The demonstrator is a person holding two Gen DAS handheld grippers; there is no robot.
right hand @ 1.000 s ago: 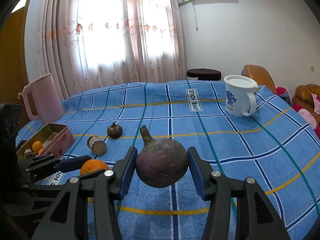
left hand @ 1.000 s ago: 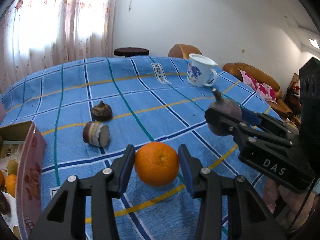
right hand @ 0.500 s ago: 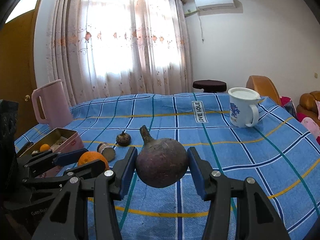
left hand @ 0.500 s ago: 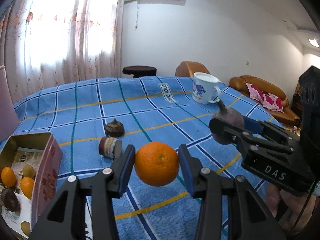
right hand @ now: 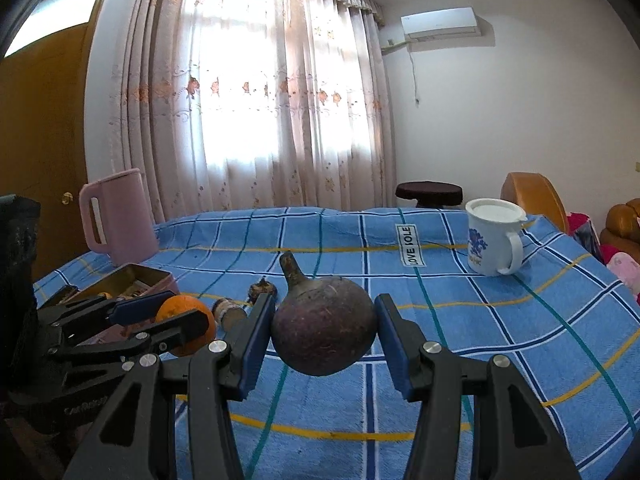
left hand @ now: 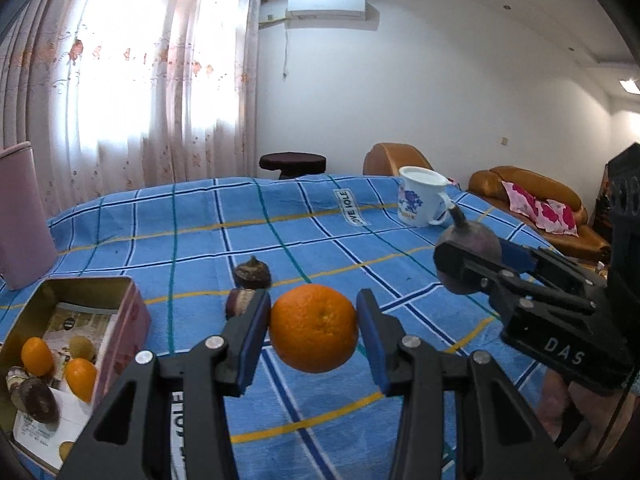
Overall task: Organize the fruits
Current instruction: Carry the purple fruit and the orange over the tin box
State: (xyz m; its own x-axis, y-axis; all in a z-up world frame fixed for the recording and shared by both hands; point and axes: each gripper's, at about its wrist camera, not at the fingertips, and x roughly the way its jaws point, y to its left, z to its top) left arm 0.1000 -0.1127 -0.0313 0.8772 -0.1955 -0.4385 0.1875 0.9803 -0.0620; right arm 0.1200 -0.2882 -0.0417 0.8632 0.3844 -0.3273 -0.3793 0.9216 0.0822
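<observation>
At the far left a pink jug (right hand: 116, 216) is stood at the edge of the desk (left hand: 320, 232), which is covered by a blue checked cloth. Just in front of it an open tin box (left hand: 76, 320) is placed, in which several small orange and dark fruits are already laid. Next, the left gripper (left hand: 314, 330) is held above the cloth, its fingers (left hand: 250, 338) closed narrowly on an orange (left hand: 314, 328), which is carried clear of the surface. Beyond it two small dark fruits (left hand: 250, 274) are left on the cloth, close together. Further right, the right gripper (right hand: 324, 334) is held aloft, its fingers (right hand: 394, 346) clamped on a dark purple round fruit with a stem (right hand: 324, 326). At the far right a white mug (right hand: 494, 242) is stood, well apart from the fruits. The step in hand is judged to be the carrying of both fruits to the box. It would be done well if the orange were taken over first and lowered into a bare part of the box before release, the pressed grip being kept until contact. The purple fruit should be held back meanwhile, so that the two grippers are not crowded above the narrow opening, and the stem kept upward.
</observation>
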